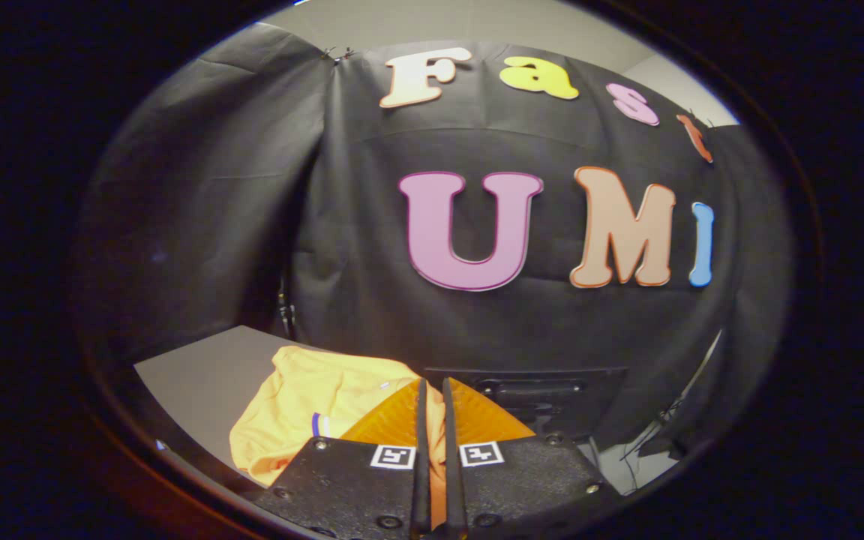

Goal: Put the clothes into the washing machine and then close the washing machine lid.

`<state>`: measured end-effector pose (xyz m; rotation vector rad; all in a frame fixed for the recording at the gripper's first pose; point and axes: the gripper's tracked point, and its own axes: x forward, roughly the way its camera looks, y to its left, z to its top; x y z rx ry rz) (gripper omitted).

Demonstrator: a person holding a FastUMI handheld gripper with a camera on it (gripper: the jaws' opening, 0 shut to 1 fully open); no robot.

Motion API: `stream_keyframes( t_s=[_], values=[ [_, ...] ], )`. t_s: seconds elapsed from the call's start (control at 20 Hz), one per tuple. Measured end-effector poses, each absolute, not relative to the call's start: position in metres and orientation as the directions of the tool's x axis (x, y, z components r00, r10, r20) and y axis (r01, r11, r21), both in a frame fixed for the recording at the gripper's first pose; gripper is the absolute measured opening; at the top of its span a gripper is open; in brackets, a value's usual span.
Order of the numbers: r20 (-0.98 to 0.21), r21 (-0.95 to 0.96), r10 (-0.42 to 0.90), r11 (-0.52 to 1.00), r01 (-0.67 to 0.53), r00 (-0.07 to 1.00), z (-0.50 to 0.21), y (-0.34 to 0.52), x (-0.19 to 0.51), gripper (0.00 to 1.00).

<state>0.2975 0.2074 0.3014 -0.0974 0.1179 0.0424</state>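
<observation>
A yellow-orange garment (pixel 304 409) with a small blue and white stripe lies crumpled on the grey table (pixel 199 375), left of my fingers and reaching under them. My gripper (pixel 433 384) hovers above its right edge. Its fingers stand almost together with a thin slit between them, where the cloth's colour shows through. I see no cloth pressed between the tips. Just beyond the fingertips and a little right stands a dark box-like body (pixel 529 394) with a recessed handle, against the booth wall. It may be the washing machine, and its lid is hard to make out.
The black cloth wall (pixel 357 247) hangs close behind the table and the dark box. A bare strip of grey tabletop lies left of the garment. Thin cables (pixel 649 439) trail at the right beside the box.
</observation>
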Motion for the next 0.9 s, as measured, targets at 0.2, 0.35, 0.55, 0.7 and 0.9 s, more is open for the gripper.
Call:
stream_keyframes(
  t_s=[0.2,0.35,0.55,0.7,0.9],
  values=[
    [-0.08,-0.132,-0.075,0.989,0.064,0.994,0.31,0.155,0.308,0.0],
    [-0.114,-0.159,-0.118,0.982,0.099,0.986,0.298,0.129,0.318,0.0],
    [-0.144,-0.164,-0.182,0.974,0.158,0.973,0.281,0.094,0.335,0.0],
    [-0.171,-0.164,-0.209,0.97,0.182,0.963,0.266,0.079,0.351,0.0],
    [-0.196,-0.19,-0.2,0.968,0.163,0.96,0.246,0.08,0.362,0.17]
  ],
)
